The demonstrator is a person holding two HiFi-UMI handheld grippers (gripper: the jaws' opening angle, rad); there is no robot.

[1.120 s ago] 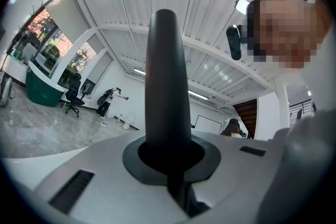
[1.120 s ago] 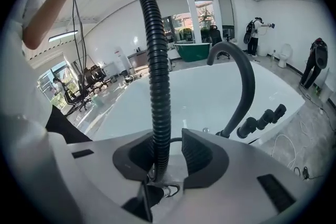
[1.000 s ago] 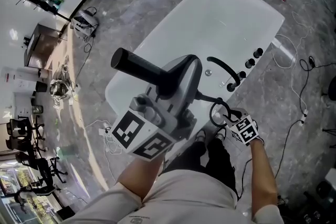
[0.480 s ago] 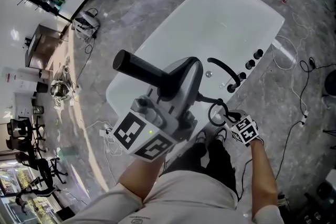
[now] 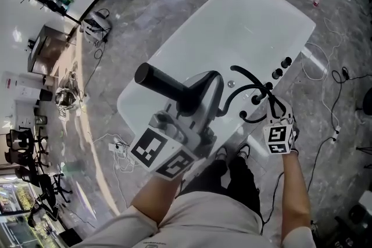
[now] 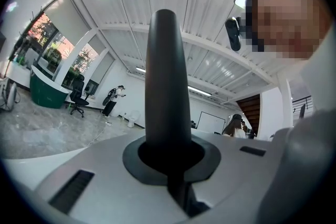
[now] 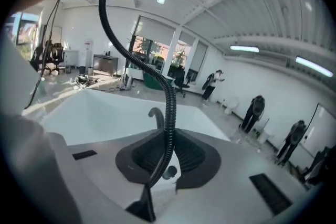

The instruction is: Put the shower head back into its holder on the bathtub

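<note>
Over the near end of the white bathtub (image 5: 244, 20), the left gripper (image 5: 195, 97) is clenched on the black shower head (image 5: 164, 84). In the left gripper view its dark shaft rises straight out of the gap between the jaws and fills it, with the jaws pressed in on both sides. The shaft juts out beyond the jaws, above the tub's near rim, and touches the tub nowhere. A ribbed black hose (image 5: 231, 96) runs from the shower head in an arc toward the tub's right-hand rim, where the right gripper (image 5: 273, 106) hangs just beside the curved black spout (image 5: 249, 75) and the row of black knobs (image 5: 281, 65). The right gripper's jaws have just been closing. In the right gripper view the hose runs down through the gap and is grasped low between the ribbed pads, leaning toward the left one, with a sliver of white tub showing past the right one. Which fitting on the rim is the holder cannot be told.
</note>
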